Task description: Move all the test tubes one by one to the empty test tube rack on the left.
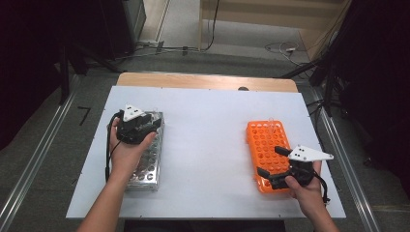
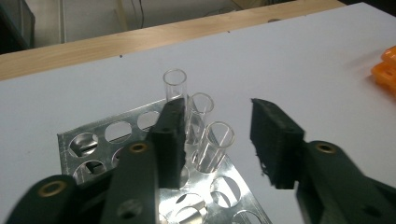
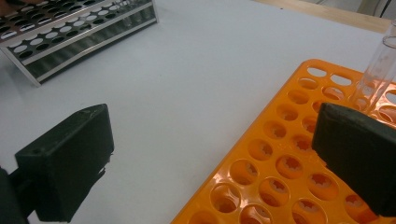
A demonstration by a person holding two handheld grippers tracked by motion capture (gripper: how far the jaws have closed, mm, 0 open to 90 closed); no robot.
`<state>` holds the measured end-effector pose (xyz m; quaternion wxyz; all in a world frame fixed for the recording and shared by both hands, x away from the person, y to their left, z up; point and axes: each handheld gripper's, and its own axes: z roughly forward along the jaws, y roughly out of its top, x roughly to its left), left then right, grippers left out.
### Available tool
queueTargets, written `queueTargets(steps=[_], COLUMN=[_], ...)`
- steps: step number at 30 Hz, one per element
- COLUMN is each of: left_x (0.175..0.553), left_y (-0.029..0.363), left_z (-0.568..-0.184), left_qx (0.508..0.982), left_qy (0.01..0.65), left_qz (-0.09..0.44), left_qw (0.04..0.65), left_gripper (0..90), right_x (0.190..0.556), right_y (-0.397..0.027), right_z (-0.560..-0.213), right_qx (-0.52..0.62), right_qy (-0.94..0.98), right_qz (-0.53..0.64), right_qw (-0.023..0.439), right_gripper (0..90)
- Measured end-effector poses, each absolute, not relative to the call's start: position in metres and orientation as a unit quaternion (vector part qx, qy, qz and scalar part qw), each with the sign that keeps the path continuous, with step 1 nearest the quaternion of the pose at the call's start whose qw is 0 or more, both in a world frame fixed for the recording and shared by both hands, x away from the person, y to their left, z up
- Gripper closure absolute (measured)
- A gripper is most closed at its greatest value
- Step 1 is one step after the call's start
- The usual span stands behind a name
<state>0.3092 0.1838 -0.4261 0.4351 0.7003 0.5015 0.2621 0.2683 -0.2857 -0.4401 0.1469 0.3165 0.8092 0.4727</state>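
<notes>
The left hand-held gripper sat over the far end of the metal rack on the left side of the white worktop, w/ the person's left hand wrapped under it. In the left gripper view its jaws stood apart, nothing pressed between the pads: three clear glass tubes stood upright in a diagonal row in the rack's corner holes, the nearest tube in the gap between the jaws but not touching either, closer to the left jaw; the other two sat just behind that jaw. Rest of the rack's holes in that view looked vacant. The right hand-held gripper was held low at the near end of the orange rack on the worktop's right side, approx level, pointing left-forward. Its jaws were wide open in the right gripper view, one over bare worktop, the other over the orange rack's holes, w/ nothing between them. One clear tube stood upright in a hole near the orange rack's far edge, well apart from both racks' other tubes. The two racks lay well apart, bare worktop between.
</notes>
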Motion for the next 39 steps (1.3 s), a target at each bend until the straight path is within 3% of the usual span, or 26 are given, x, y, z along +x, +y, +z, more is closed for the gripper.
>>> queueTargets(steps=[6, 16, 29, 39], left_x=[0.299, 0.268, 0.231, 0.209], left_y=[0.184, 0.178, 0.171, 0.165], left_z=[-0.422, -0.412, -0.409, -0.417], left_qx=[0.690, 0.688, 0.689, 0.703], left_qy=[0.499, 0.472, 0.432, 0.401], left_qz=[0.259, 0.252, 0.221, 0.217], left_qw=[0.455, 0.491, 0.538, 0.545], left_gripper=[29.0, 13.4, 0.0, 0.0], right_x=[0.269, 0.269, 0.270, 0.272], right_y=[-0.286, -0.287, -0.286, -0.285], right_z=[-0.440, -0.440, -0.440, -0.442], right_qx=[0.317, 0.321, 0.322, 0.326], right_qy=[0.809, 0.806, 0.807, 0.805], right_qz=[0.473, 0.475, 0.473, 0.473], right_qw=[0.146, 0.146, 0.146, 0.145], right_gripper=[0.0, 0.0, 0.0, 0.0])
